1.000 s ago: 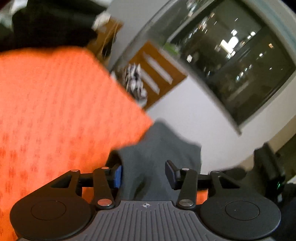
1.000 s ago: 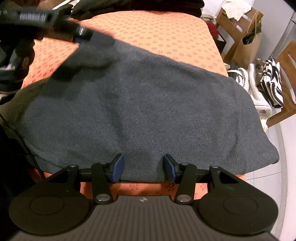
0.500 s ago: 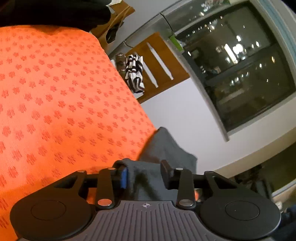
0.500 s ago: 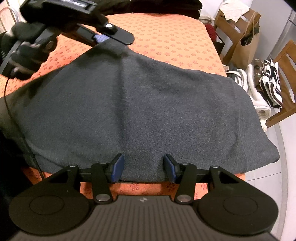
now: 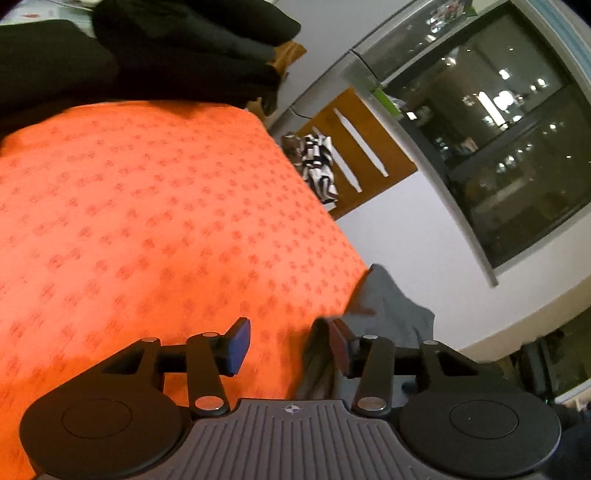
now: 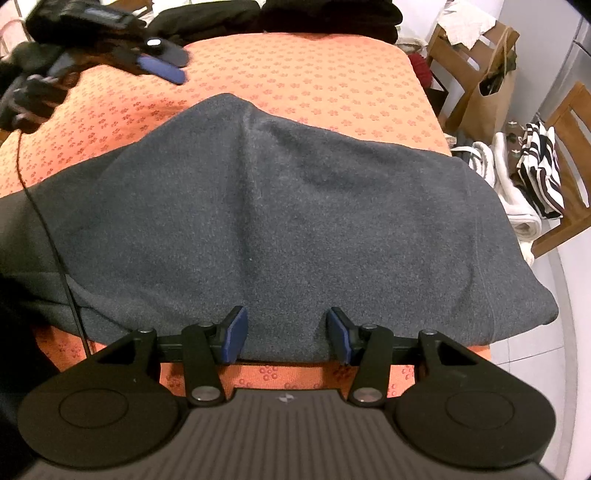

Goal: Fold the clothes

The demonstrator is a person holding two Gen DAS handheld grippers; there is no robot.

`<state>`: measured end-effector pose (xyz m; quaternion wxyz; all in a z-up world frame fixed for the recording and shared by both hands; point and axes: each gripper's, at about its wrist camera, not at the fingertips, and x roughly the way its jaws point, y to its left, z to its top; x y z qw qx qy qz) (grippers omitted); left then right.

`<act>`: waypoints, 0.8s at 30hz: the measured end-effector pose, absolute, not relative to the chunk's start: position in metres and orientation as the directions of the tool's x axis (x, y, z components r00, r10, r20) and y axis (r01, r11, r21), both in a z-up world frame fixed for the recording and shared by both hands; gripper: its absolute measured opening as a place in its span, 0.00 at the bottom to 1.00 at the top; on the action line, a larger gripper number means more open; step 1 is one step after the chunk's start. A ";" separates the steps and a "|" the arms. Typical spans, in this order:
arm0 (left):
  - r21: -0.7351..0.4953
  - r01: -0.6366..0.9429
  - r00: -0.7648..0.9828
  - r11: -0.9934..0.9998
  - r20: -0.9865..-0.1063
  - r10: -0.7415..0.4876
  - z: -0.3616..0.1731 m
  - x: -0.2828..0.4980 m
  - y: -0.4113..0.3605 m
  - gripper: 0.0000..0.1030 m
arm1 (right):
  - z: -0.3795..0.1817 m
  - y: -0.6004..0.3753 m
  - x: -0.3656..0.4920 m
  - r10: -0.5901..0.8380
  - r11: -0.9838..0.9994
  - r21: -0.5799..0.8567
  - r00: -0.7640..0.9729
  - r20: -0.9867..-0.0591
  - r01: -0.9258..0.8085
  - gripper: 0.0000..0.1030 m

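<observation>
A dark grey garment (image 6: 277,203) lies spread over the near half of the orange patterned tablecloth (image 6: 314,74), with a soft ridge up its middle. My right gripper (image 6: 288,334) points down at its near hem. The jaws stand wide, the hem lies flat between the pads, and nothing is pinched. My left gripper (image 6: 168,61) hovers at the far left, clear of the garment. In the left wrist view, the left gripper (image 5: 288,343) has its jaws opening over bare tablecloth (image 5: 147,221). A corner of the grey garment (image 5: 391,306) lies just outside its right finger.
Dark folded clothes (image 6: 325,14) are piled at the table's far end. To the right stand wooden chairs, one with a striped cloth (image 6: 539,166), plus white towels (image 6: 517,206) and a paper bag (image 6: 495,96). The garment's right side hangs over the table edge.
My left gripper let go of the garment's far corner and pulled away to the far left. The lifted peak sank onto the table. My right gripper stayed put.
</observation>
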<state>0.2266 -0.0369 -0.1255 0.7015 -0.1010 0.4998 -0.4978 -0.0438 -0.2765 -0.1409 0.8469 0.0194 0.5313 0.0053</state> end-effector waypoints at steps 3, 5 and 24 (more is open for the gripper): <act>-0.609 0.607 0.024 0.511 -0.629 -0.777 -0.127 0.204 -0.026 0.47 | -0.131 -0.279 -0.040 0.030 0.999 0.041 0.473 -0.880 0.013 0.53; -0.592 0.615 0.031 0.522 -0.643 -0.765 -0.132 0.189 -0.024 0.44 | -0.125 -0.280 -0.036 0.026 0.999 0.033 0.497 -0.867 0.006 0.53; -0.571 0.638 0.041 0.517 -0.645 -0.763 -0.155 0.164 -0.065 0.16 | -0.105 -0.368 0.020 -0.103 0.984 0.002 0.584 -0.805 0.178 0.53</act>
